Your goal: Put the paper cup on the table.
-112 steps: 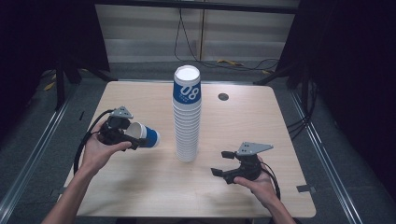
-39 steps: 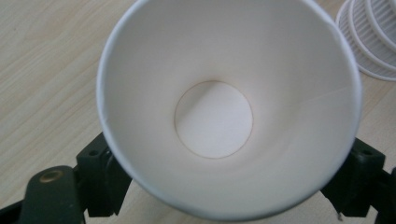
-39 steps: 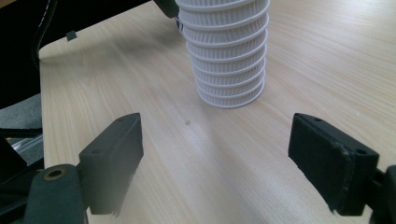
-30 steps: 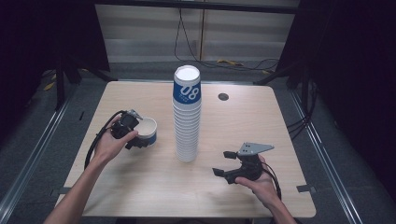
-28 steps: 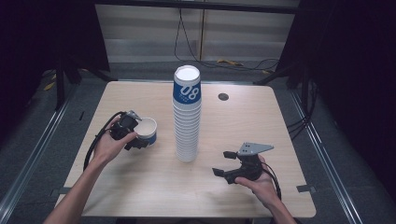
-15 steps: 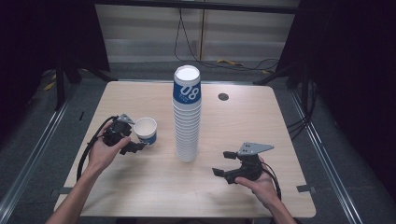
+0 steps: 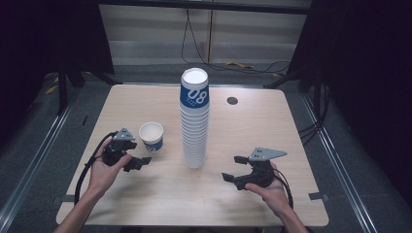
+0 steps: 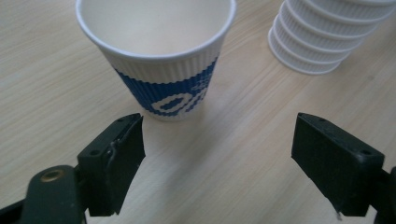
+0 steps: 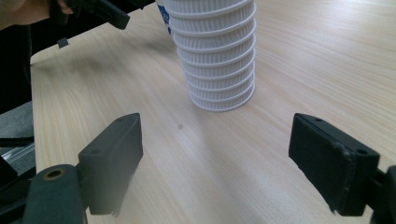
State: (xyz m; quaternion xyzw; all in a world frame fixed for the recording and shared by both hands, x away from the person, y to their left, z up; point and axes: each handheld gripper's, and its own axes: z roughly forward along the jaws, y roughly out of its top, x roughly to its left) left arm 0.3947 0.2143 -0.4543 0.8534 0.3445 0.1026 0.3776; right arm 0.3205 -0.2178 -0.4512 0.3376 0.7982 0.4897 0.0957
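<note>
A single white paper cup [image 7: 151,135] with a blue band stands upright on the wooden table [image 7: 272,126], left of a tall stack of the same cups [image 7: 195,121]. My left gripper [image 7: 138,153] is open just in front of the single cup, apart from it. In the left gripper view the cup [image 8: 159,60] stands beyond the open jaws [image 8: 217,154], and the stack's base [image 8: 322,42] is at the upper right. My right gripper [image 7: 233,168] rests open at the front right, pointing at the stack [image 9: 217,56]. Nothing lies between its jaws [image 9: 215,158].
A small dark round hole [image 7: 232,100] sits in the table behind the stack. Cables lie on the floor beyond the far edge. The left hand and its gripper [image 9: 100,11] show at the top left of the right gripper view.
The left gripper, which held the cup tilted, has set it upright, opened, and drawn back toward the person. The right gripper has not moved.
</note>
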